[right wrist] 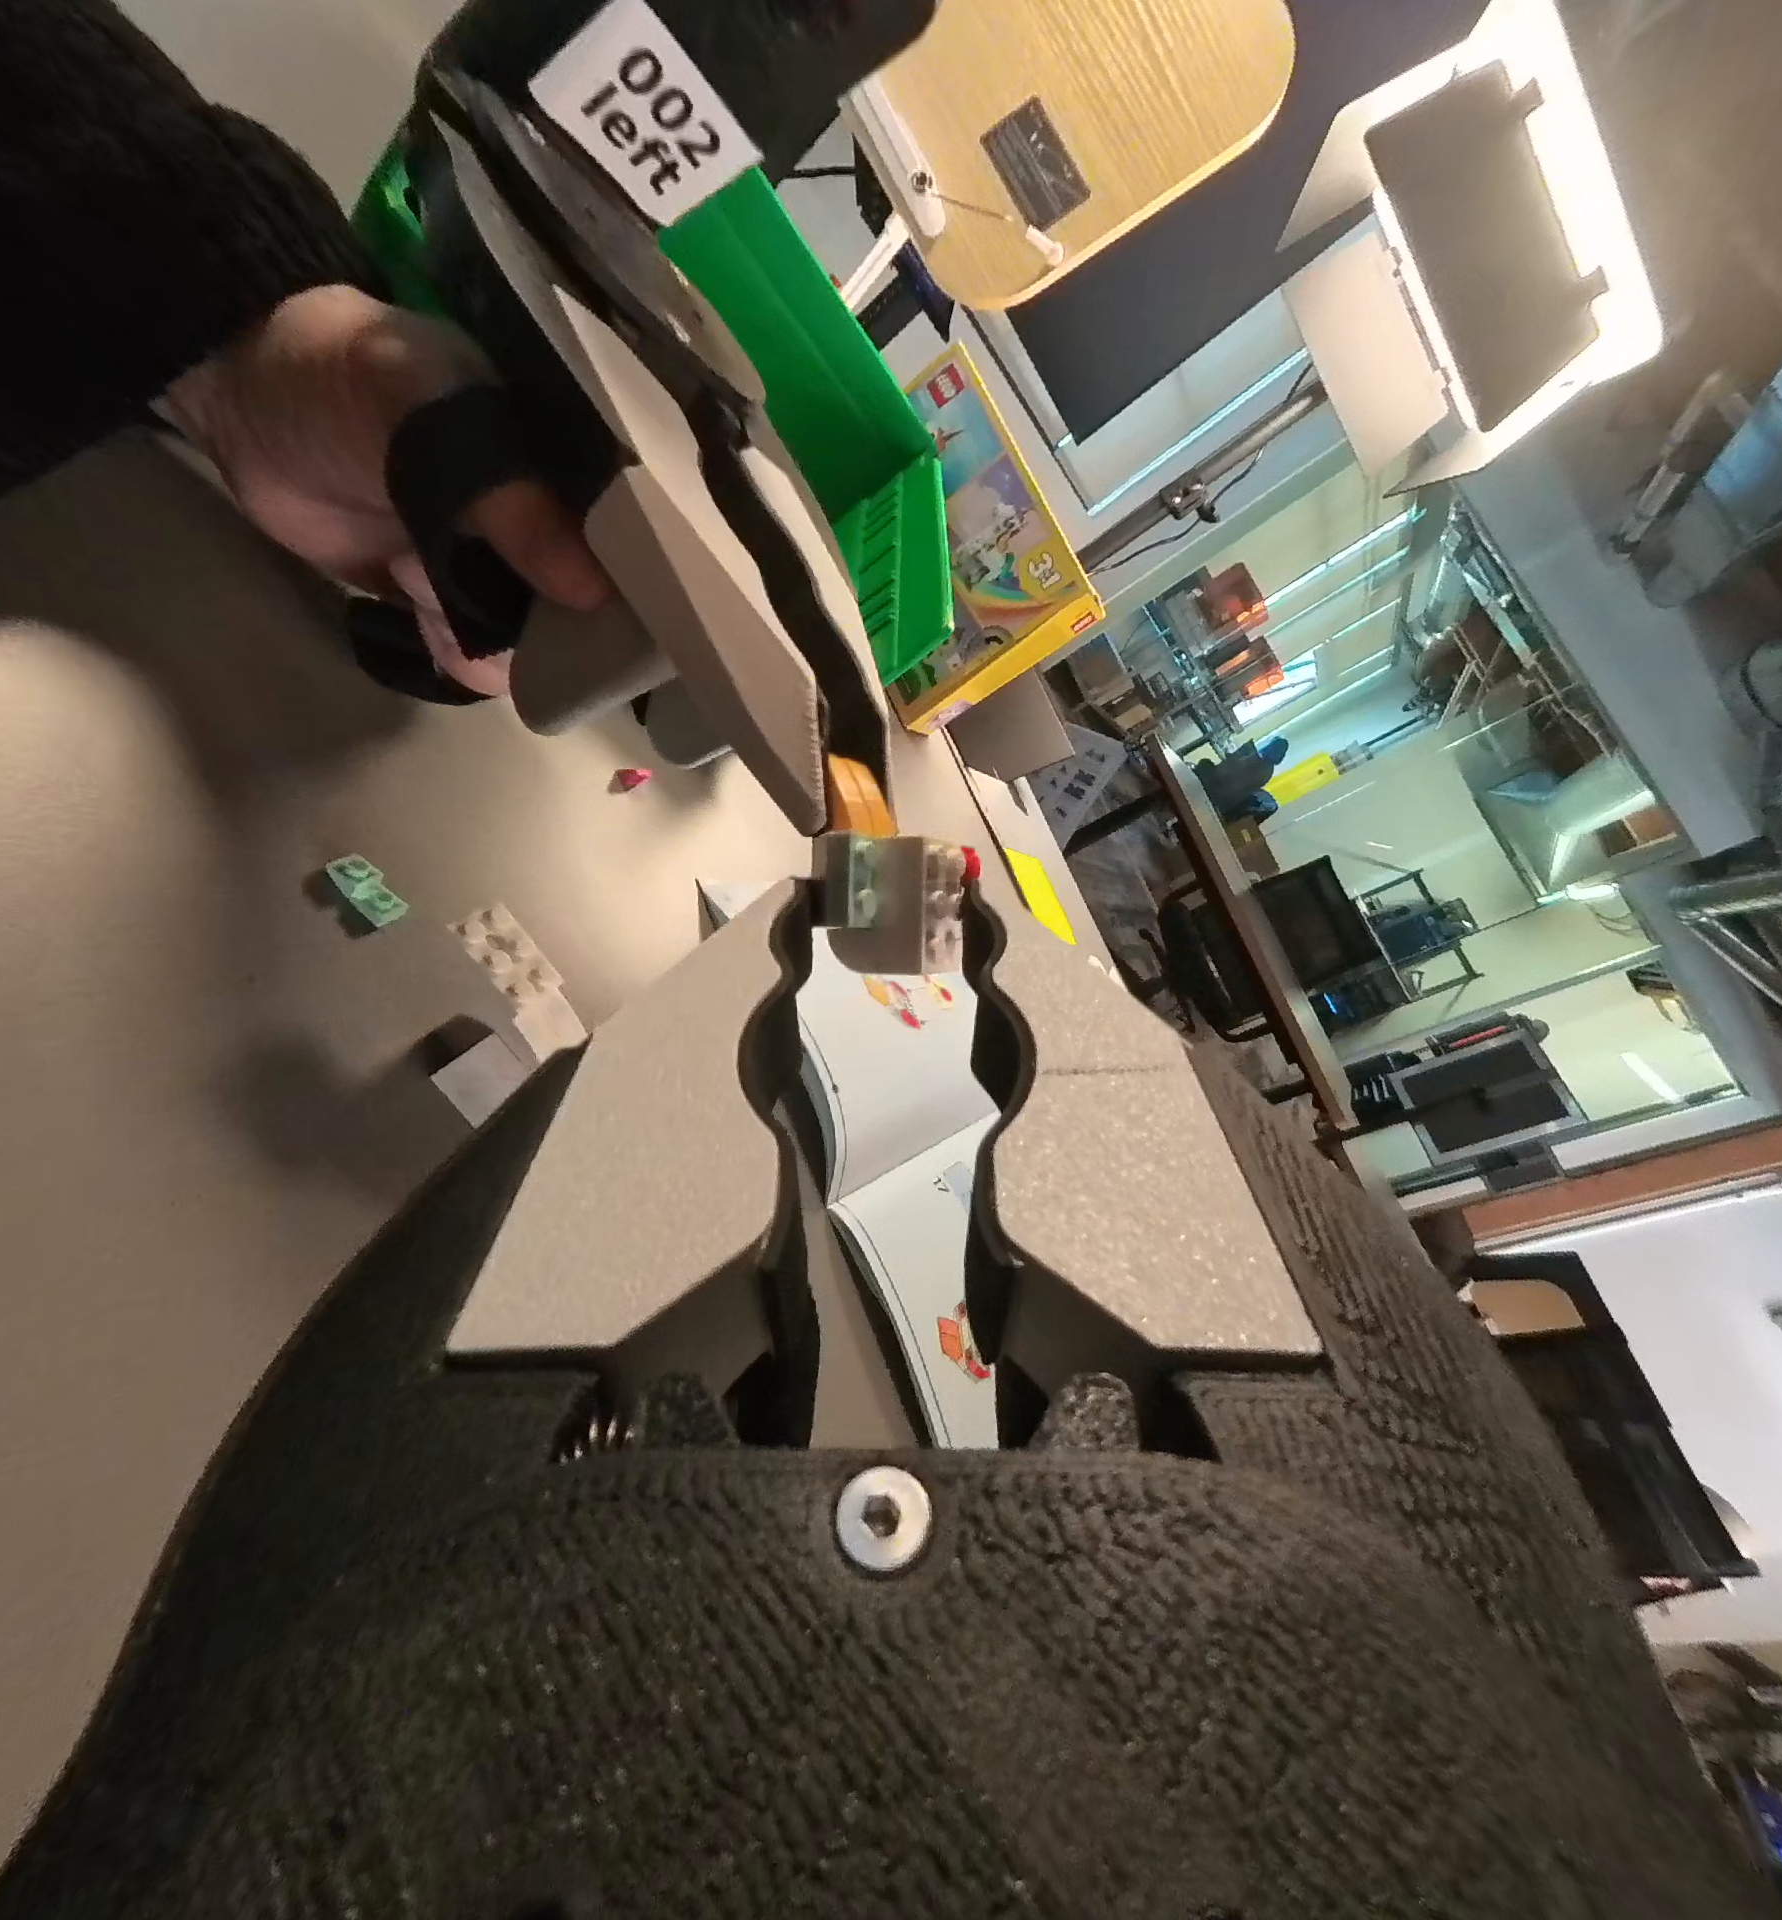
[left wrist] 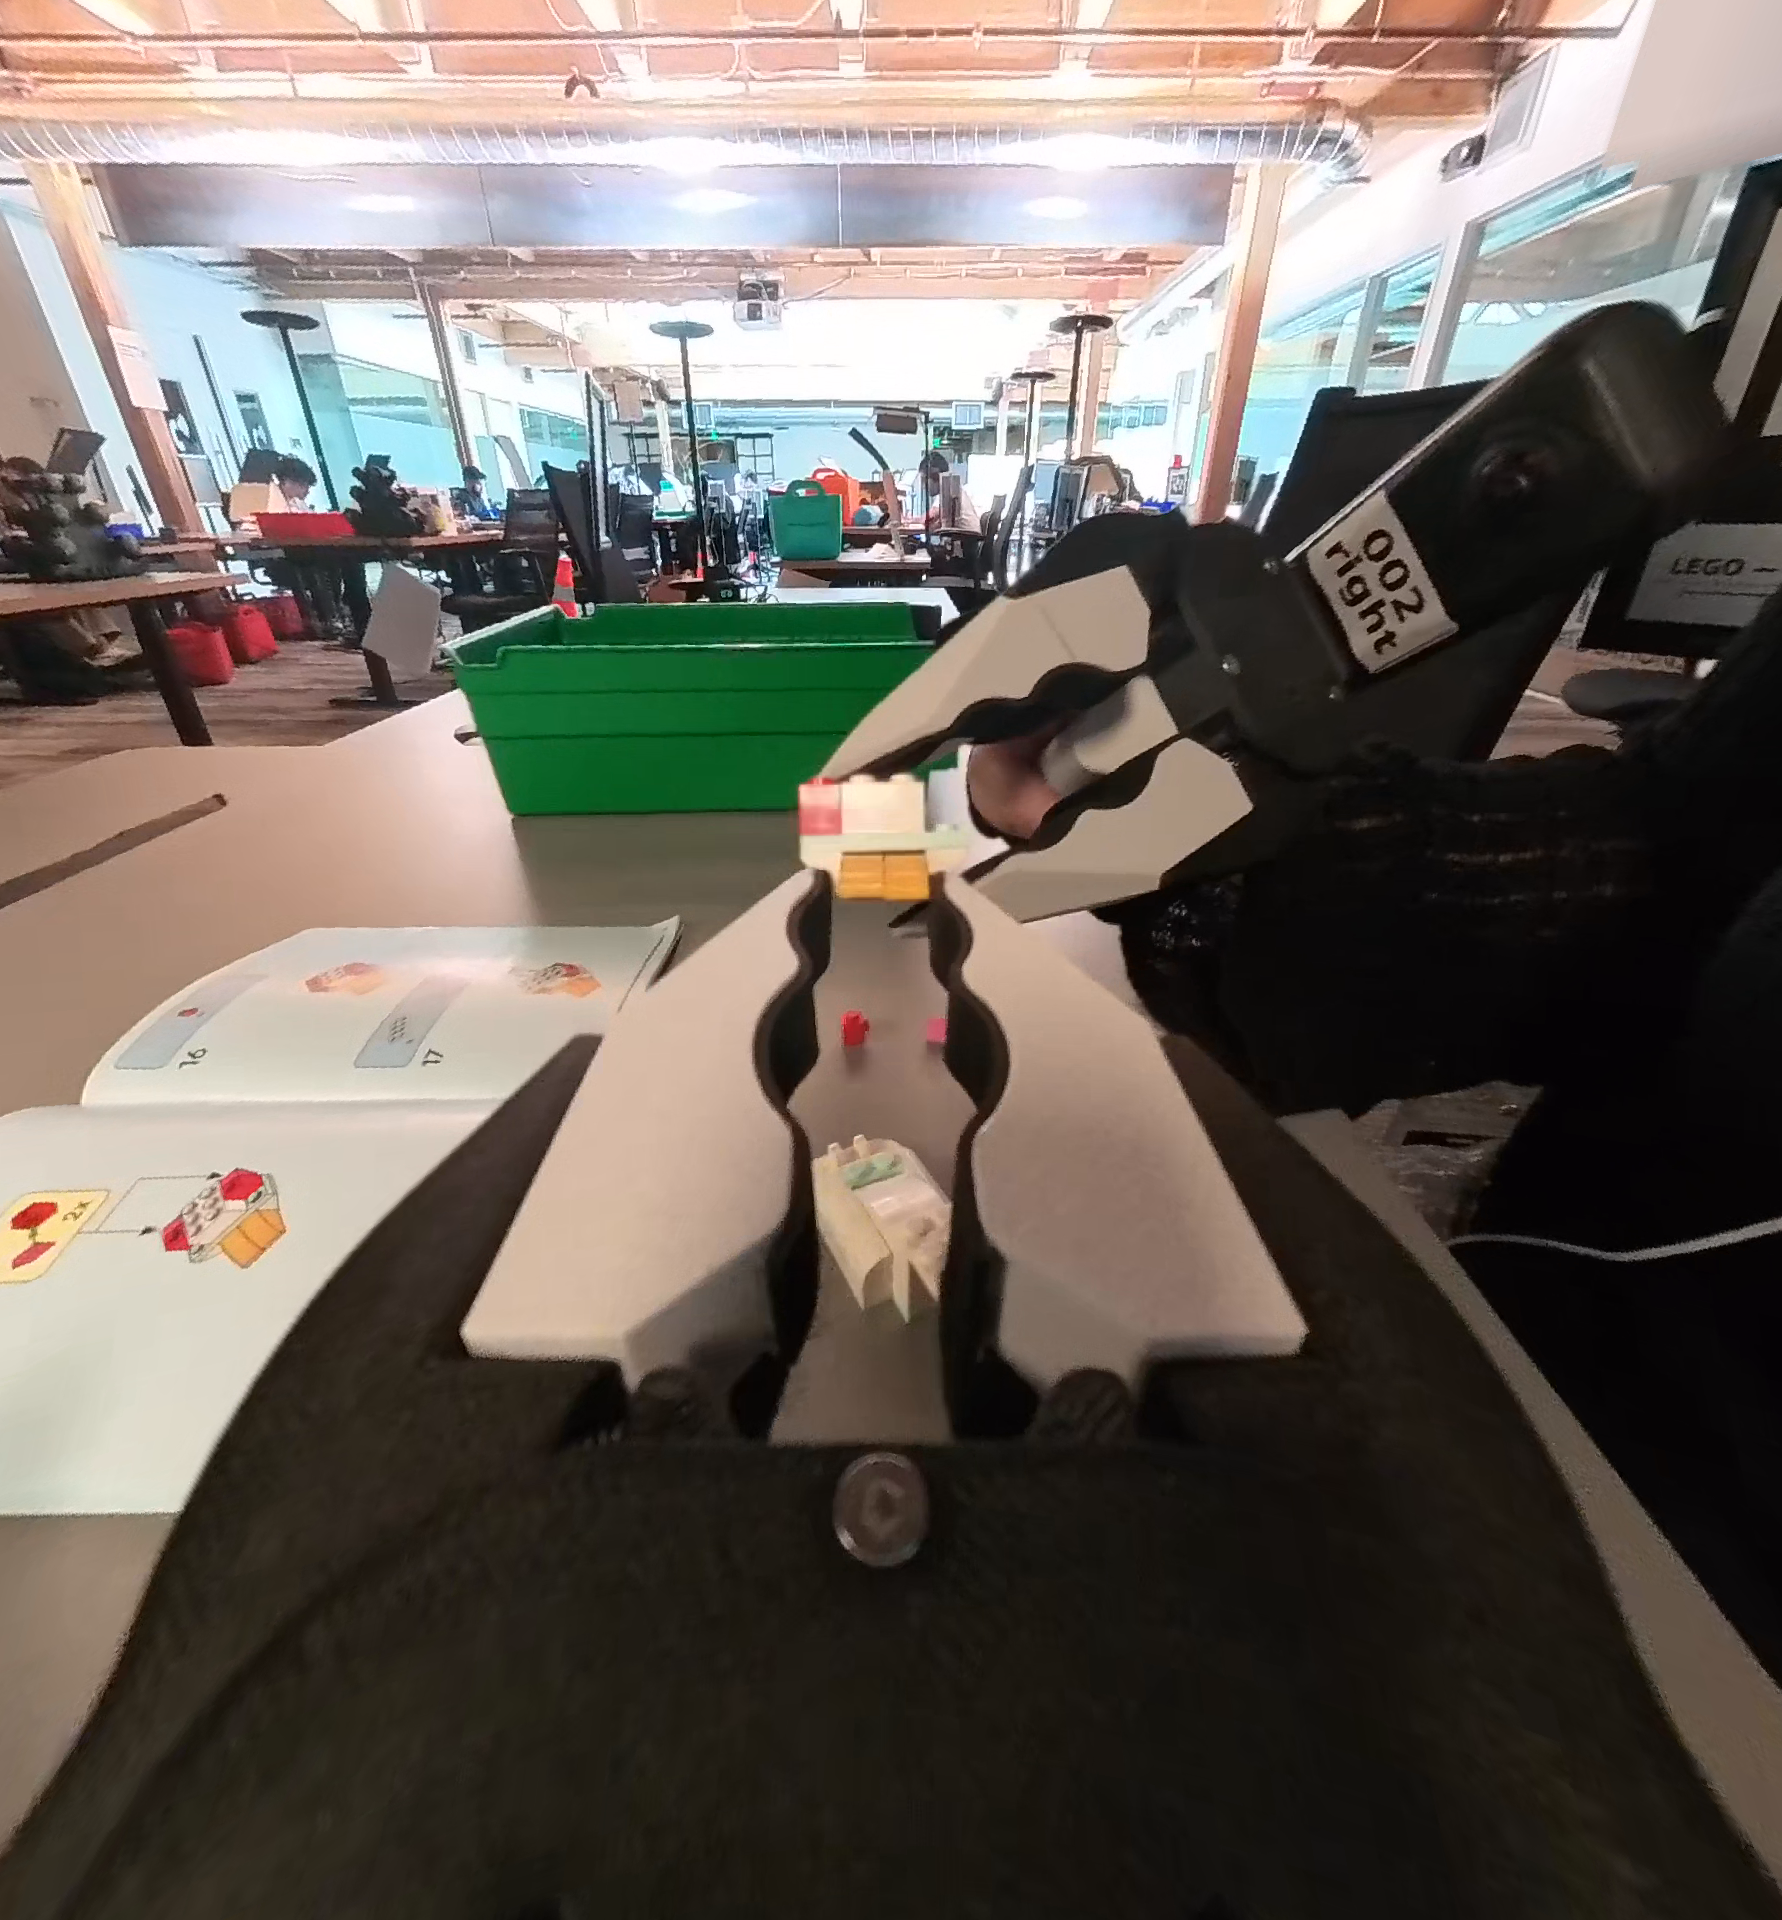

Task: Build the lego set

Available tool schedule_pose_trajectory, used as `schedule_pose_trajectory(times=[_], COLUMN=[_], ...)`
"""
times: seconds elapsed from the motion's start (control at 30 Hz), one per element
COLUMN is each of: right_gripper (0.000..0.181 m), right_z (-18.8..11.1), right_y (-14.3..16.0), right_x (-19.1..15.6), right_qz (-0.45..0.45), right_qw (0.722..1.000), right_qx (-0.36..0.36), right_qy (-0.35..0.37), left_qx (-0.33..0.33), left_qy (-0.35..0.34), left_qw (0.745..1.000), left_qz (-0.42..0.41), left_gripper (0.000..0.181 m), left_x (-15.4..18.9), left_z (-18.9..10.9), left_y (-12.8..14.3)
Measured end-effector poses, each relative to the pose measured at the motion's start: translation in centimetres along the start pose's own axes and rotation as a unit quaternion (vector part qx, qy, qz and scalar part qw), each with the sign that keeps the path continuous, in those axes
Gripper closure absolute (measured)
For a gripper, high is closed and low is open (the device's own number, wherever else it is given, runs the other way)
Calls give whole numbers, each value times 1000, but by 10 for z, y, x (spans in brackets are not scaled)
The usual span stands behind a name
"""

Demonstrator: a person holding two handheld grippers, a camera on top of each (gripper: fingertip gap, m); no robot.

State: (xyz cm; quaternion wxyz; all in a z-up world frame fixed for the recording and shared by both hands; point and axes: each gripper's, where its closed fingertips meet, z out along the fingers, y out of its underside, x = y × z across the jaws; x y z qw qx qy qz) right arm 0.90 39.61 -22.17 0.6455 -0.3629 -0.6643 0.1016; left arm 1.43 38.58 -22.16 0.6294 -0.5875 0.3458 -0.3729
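A small lego assembly [left wrist: 871, 821] of white, pink-red, pale green and orange bricks is held up above the table. My left gripper [left wrist: 882, 885] is shut on its orange base [left wrist: 879, 875]. My right gripper [left wrist: 902, 826] comes in from the right, and its jaws close on the upper part. In the right wrist view the assembly [right wrist: 887, 904] sits between my right gripper's tips [right wrist: 887, 899], which touch a pale green plate on one side and a red stud on the other. The left gripper [right wrist: 845, 800] grips the orange part from the upper left.
An open instruction booklet [left wrist: 295, 1039] lies at the left and a green bin [left wrist: 689, 707] stands behind it. A red piece [left wrist: 854, 1029], a pink piece [left wrist: 936, 1031] and a white-green sub-build [left wrist: 882, 1205] lie on the table. A pale green plate [right wrist: 365, 888], a white brick [right wrist: 508, 956] and a yellow box [right wrist: 991, 551] also show. Both grippers' tips are close together, under 4 cm apart.
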Motion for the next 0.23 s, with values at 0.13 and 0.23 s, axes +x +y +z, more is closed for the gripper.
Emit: schedule_pose_trajectory(times=[0.13,0.23], right_gripper=[154,154], right_z=[1,1], right_y=[2,5], right_x=[-2,-3], right_qz=[1,2], right_qw=[1000,1000], right_qx=[-6,-15], right_qy=[-9,-13], left_qx=[4,-13], left_qy=[7,3], left_qw=[1000,1000], left_qz=[-8,-10], left_gripper=[165,165], left_x=[1,-1], left_z=[-1,1], left_y=[0,3])
